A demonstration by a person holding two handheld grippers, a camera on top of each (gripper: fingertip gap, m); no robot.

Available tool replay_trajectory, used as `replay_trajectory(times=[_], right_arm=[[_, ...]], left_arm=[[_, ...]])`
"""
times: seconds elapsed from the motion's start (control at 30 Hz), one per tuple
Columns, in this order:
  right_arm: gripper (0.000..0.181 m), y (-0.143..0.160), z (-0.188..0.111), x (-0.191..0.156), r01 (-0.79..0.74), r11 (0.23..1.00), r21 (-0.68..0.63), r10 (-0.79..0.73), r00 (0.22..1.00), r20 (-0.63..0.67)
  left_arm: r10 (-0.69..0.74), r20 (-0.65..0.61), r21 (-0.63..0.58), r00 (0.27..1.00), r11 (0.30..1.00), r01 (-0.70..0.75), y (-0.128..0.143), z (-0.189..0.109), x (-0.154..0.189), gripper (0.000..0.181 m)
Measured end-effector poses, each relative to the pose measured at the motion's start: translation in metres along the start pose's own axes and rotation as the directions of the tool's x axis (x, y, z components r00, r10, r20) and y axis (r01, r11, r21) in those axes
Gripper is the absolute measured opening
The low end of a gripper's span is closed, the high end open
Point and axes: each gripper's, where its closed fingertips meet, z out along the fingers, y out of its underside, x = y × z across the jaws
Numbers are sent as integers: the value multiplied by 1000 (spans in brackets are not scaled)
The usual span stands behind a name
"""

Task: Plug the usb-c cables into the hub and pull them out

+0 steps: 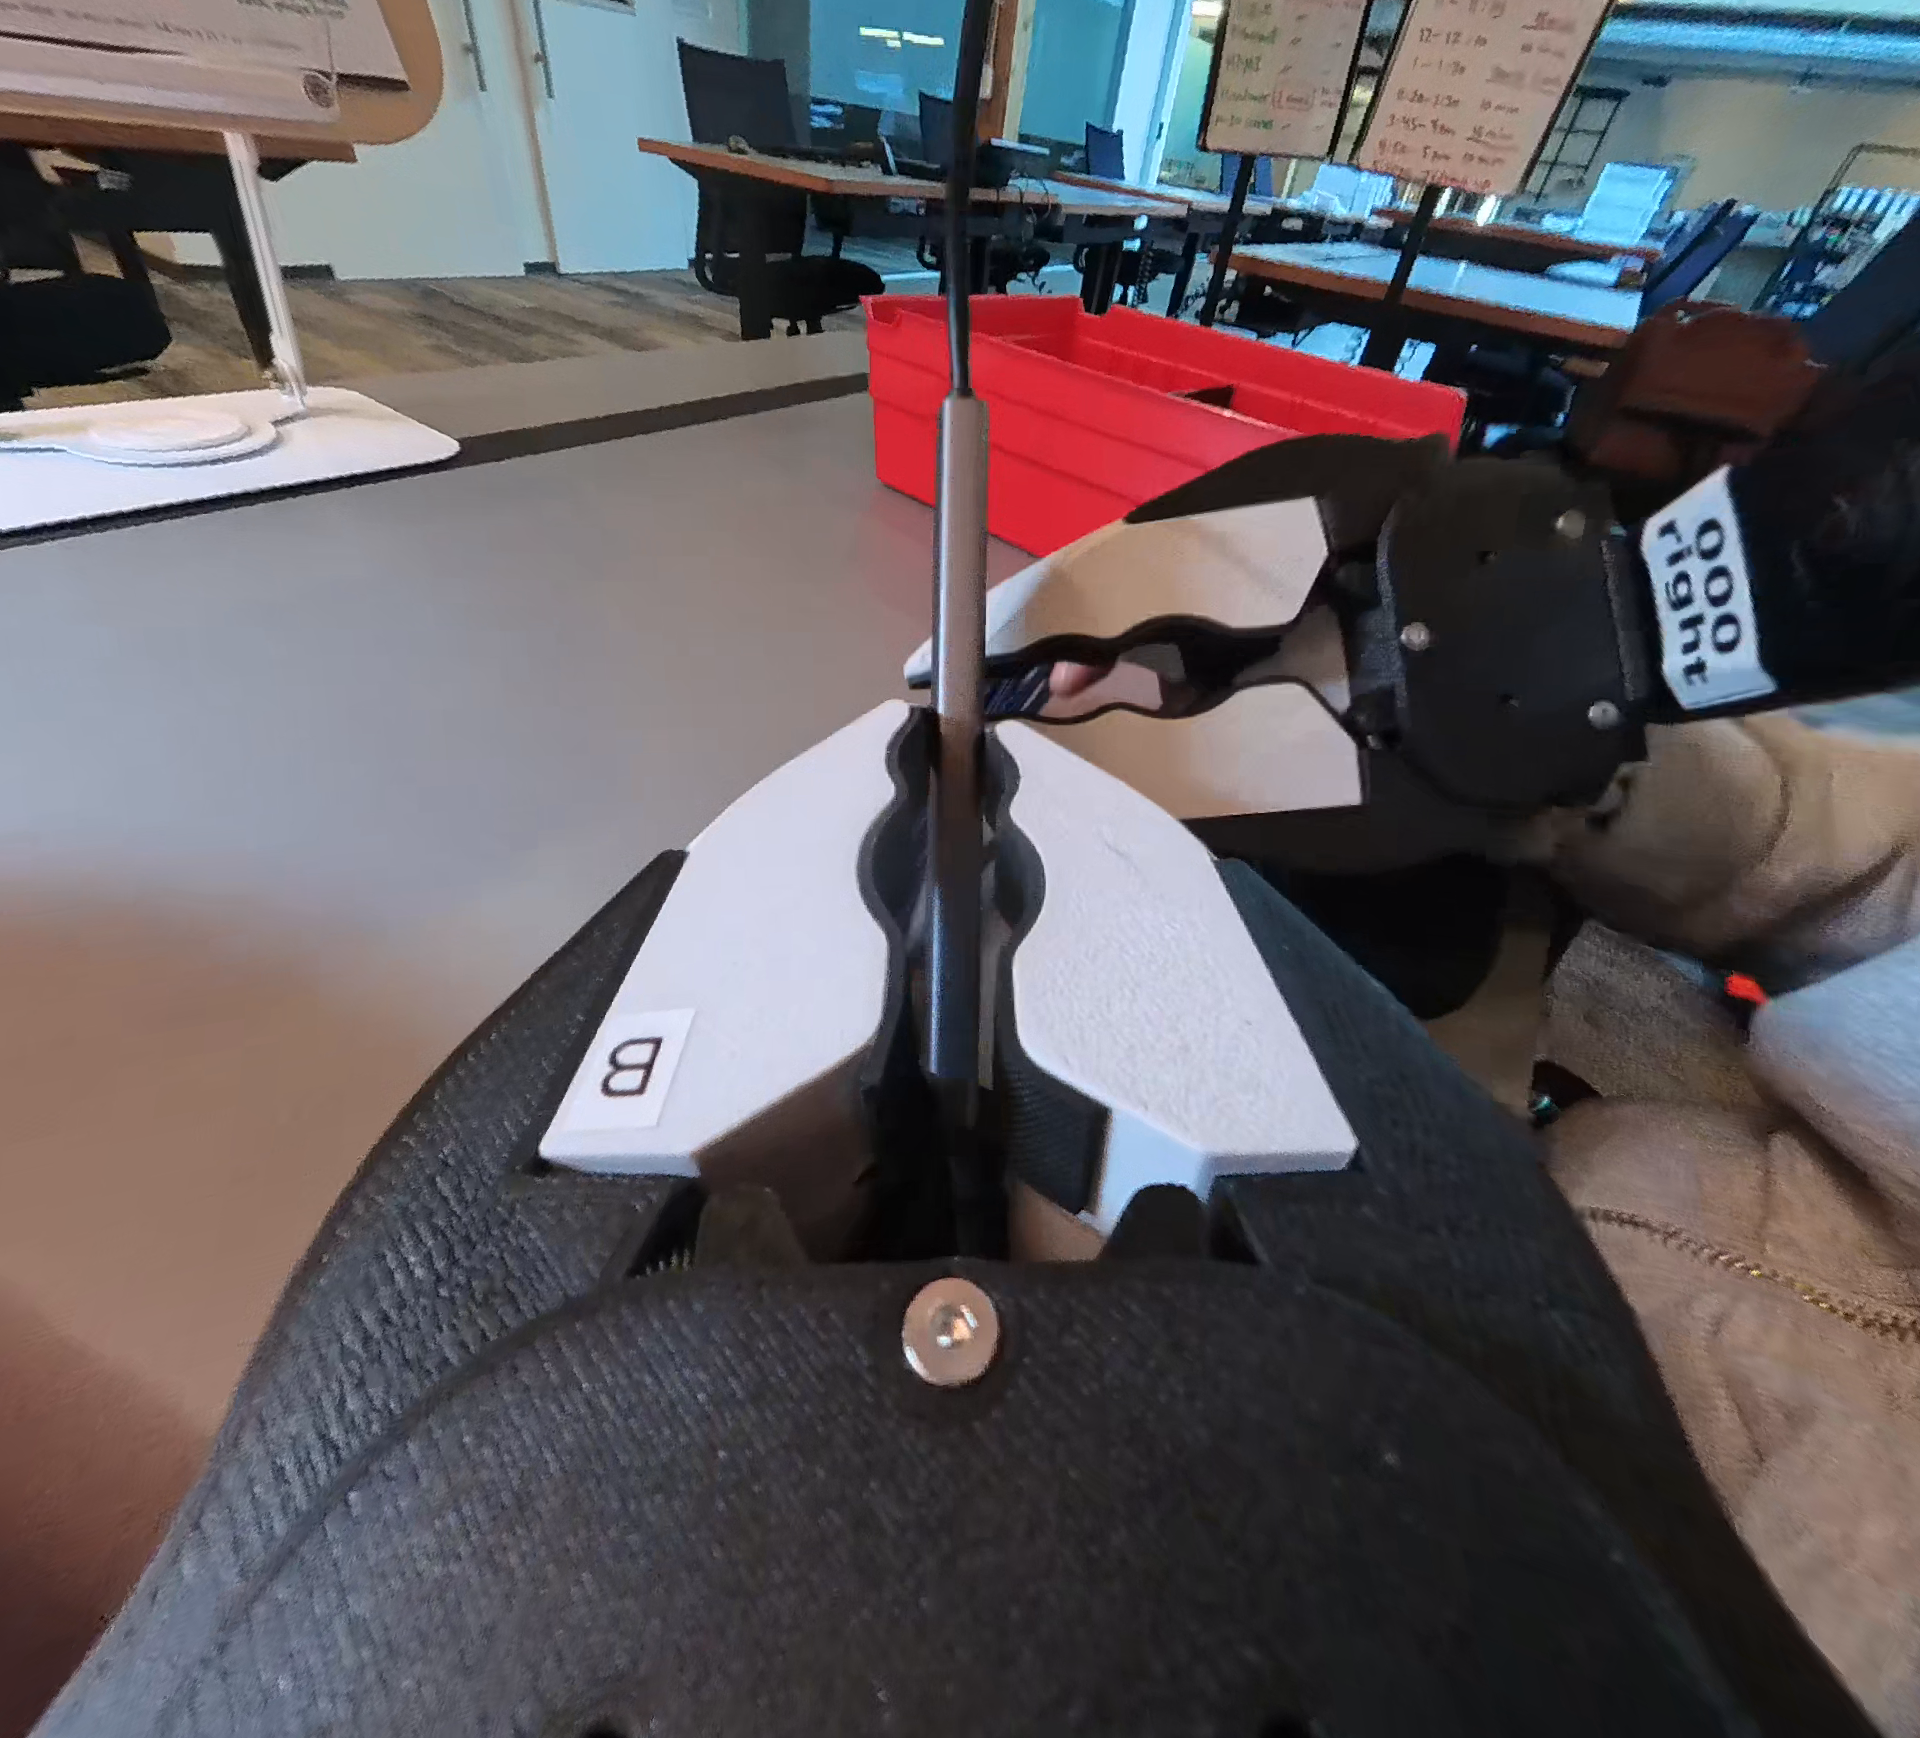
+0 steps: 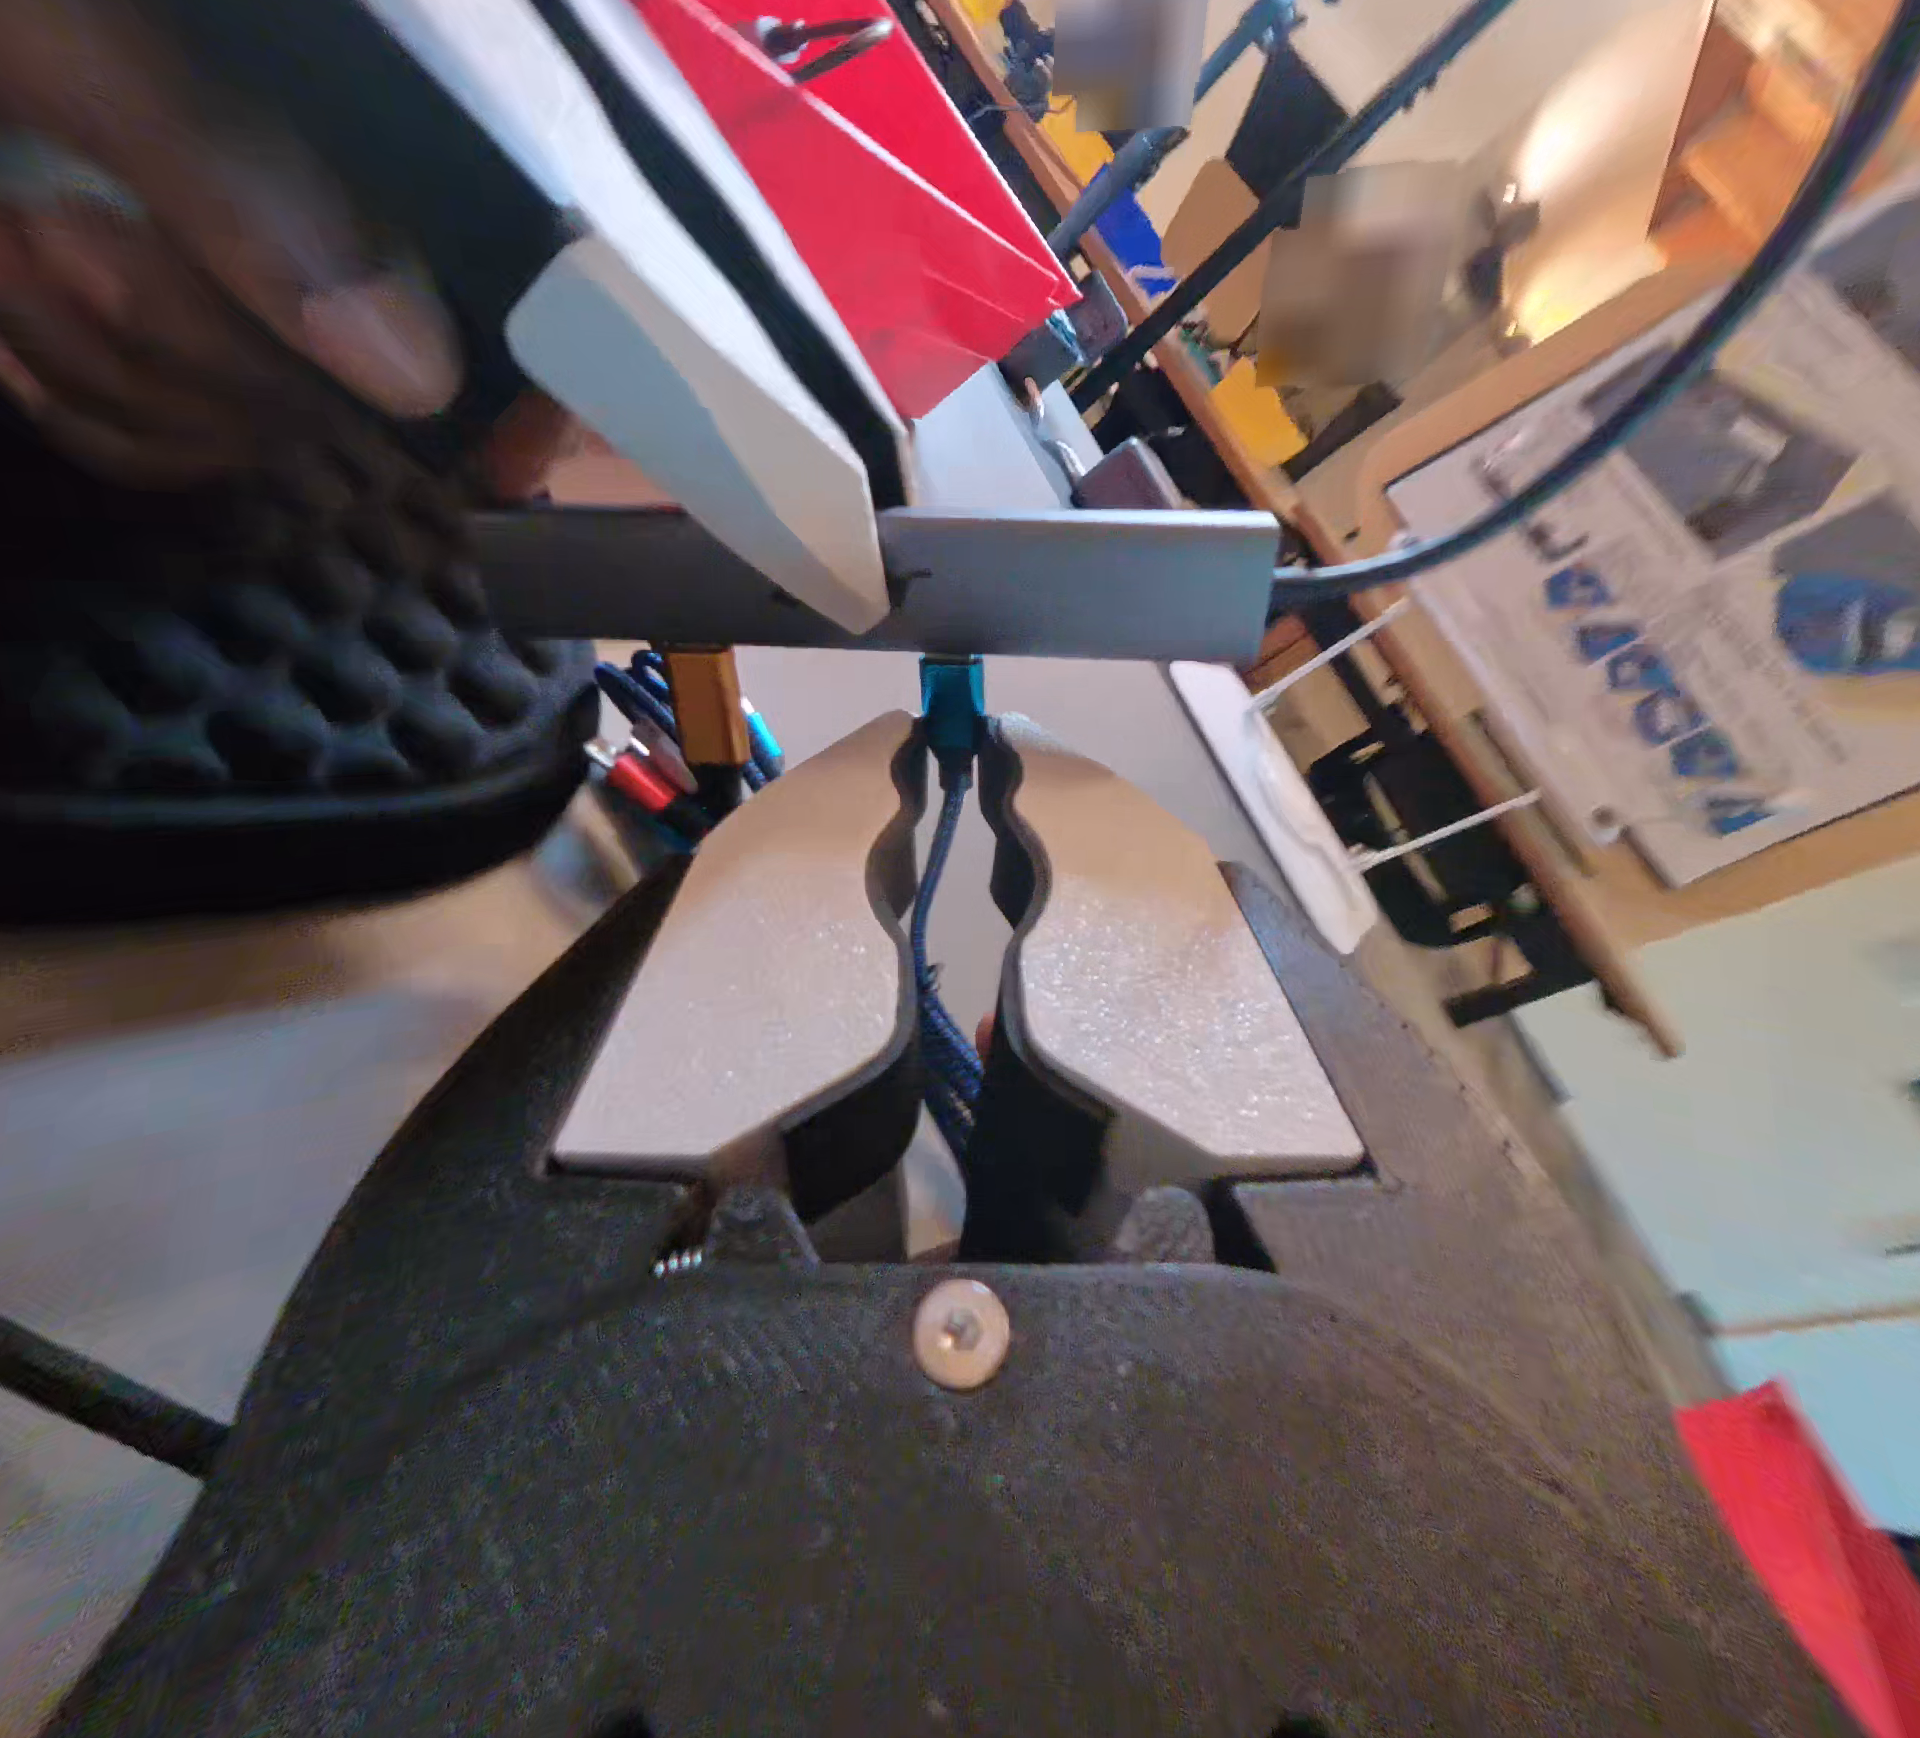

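the left hand-held gripper point(image 1: 951, 732) clamped the grey hub point(image 2: 1081, 582) above the counter point(image 1: 436, 649), while the right hand-held gripper point(image 2: 951, 732) pinched the blue usb-c cable point(image 2: 948, 712), seemingly plugged in.

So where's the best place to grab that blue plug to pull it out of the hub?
Grip the blue plug on its metal shell, from below, in line with its cable. It stands square to the hub, so a straight pull away should free it.

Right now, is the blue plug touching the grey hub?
Touching. In the right wrist view, the blue plug, held by the right gripper, meets the underside of the grey hub with no gap visible.
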Motion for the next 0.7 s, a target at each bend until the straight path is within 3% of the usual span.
replay_trajectory(times=[0.03,0.1,0.13,0.2,0.23,0.33,0.4,0.57,0.7], right_arm=[[10,-3,-1,-1,-37,999,0,37,999,-8],[10,-3,-3,-3,69,998,-2,-69,997,-36],[9,12,-3,-3,160,984,-75,-162,986,-24],[10,68,-7,20,283,923,-260,-307,950,-55],[9,70,-16,33,231,945,-233,-257,962,-92],[10,2,-40,57,-19,997,75,27,994,-102],[10,-25,-45,74,-48,991,122,61,993,-103],[10,-61,-69,129,-130,955,267,178,970,-165],[9,-73,-111,174,-146,929,339,240,937,-256]], left_arm=[[-24,-7,18,1000,1000,24,-2,-2,-1,8],[-51,-34,34,998,998,52,-3,-5,-1,8],[-46,-27,38,999,998,47,-4,-5,-1,9],[-167,-5,239,986,957,163,-28,-30,-23,8],[-220,-18,278,975,936,216,-31,-42,-34,8],[-100,-68,145,993,983,109,-20,-30,-16,9],[-52,-62,82,997,995,57,-13,-20,-9,10],[-113,-53,134,992,984,119,-18,-24,-17,9],[-111,-74,129,991,984,120,-17,-24,-14,10]])
